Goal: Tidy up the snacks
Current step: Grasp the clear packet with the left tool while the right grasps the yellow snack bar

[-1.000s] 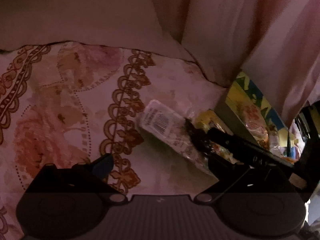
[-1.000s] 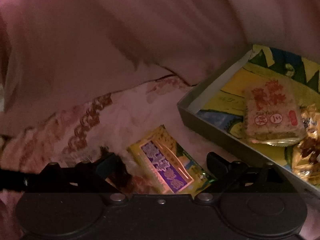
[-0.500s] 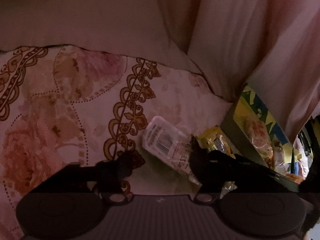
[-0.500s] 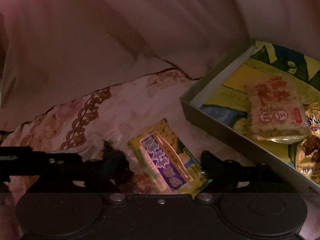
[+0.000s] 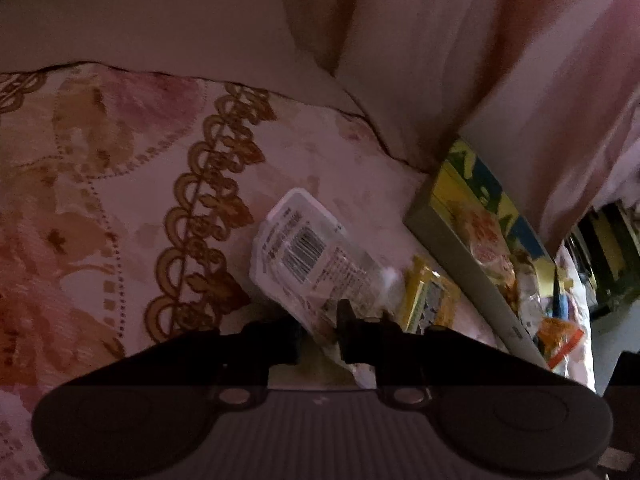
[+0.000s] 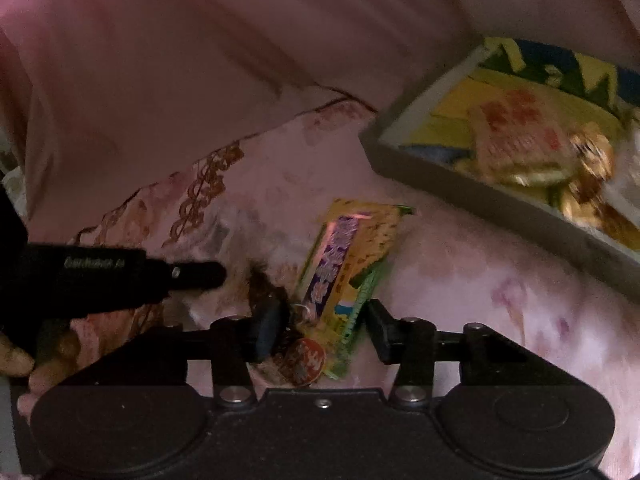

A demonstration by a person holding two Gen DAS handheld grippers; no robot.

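Note:
In the left wrist view my left gripper (image 5: 319,334) is shut on the near end of a clear snack packet with a barcode (image 5: 308,256). It lies on the floral cloth (image 5: 120,208). A yellow packet with a purple label (image 5: 430,300) lies just right of it. In the right wrist view my right gripper (image 6: 326,330) has narrowed around that yellow packet (image 6: 348,256), fingers close on both sides of its near end; the packet looks tilted up. A grey tray (image 6: 460,176) holding several snacks stands at the upper right. The left gripper's arm (image 6: 120,276) shows at the left.
Pink curtain fabric (image 5: 440,60) hangs behind the cloth and the tray (image 5: 448,240). An orange packet (image 5: 558,338) lies at the tray's near end. The cloth surface stretches away to the left.
The left gripper's fingers closed from wide open onto the clear packet. The right gripper's fingers narrowed around the yellow packet, which turned more upright. Both views shifted.

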